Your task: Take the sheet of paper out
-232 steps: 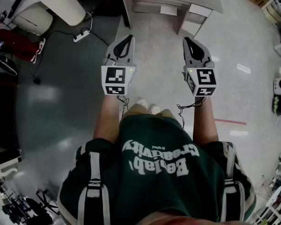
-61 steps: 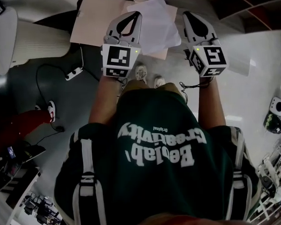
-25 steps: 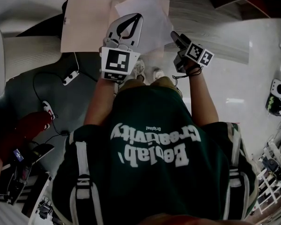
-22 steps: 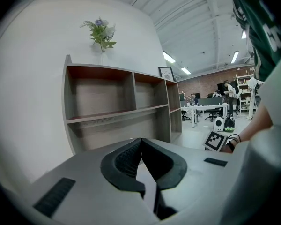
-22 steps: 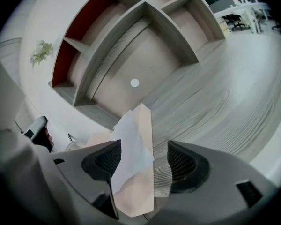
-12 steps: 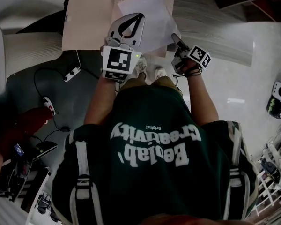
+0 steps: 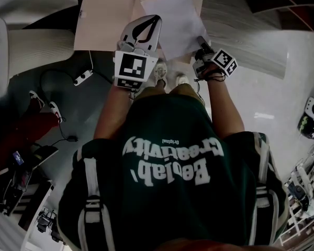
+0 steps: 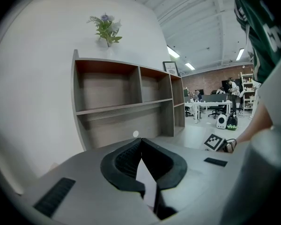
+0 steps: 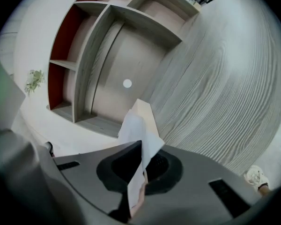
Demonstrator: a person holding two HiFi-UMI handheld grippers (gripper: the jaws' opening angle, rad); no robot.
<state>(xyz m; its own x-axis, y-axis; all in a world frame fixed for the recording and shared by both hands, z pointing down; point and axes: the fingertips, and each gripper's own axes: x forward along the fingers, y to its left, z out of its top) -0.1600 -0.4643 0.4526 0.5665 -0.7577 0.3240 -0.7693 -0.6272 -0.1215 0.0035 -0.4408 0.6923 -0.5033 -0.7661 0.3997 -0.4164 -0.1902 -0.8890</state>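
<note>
Sheet of paper (image 7: 175,20) lies aslant on the tan folder (image 7: 107,17), held aloft above the floor. Right gripper (image 7: 200,39) has just closed, pinching its lower corner to draw it out. Left gripper (image 7: 156,18) pinched on a pale edge (judged the folder's), steadying it.

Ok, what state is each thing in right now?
Paper: lying askew across the folder, near edge pinched.
Folder: flat, partly covered by the paper.
Right gripper: rolled sideways, jaws just closed on the paper.
Left gripper: jaws together at the tips, over the folder; any grip unclear.
</note>
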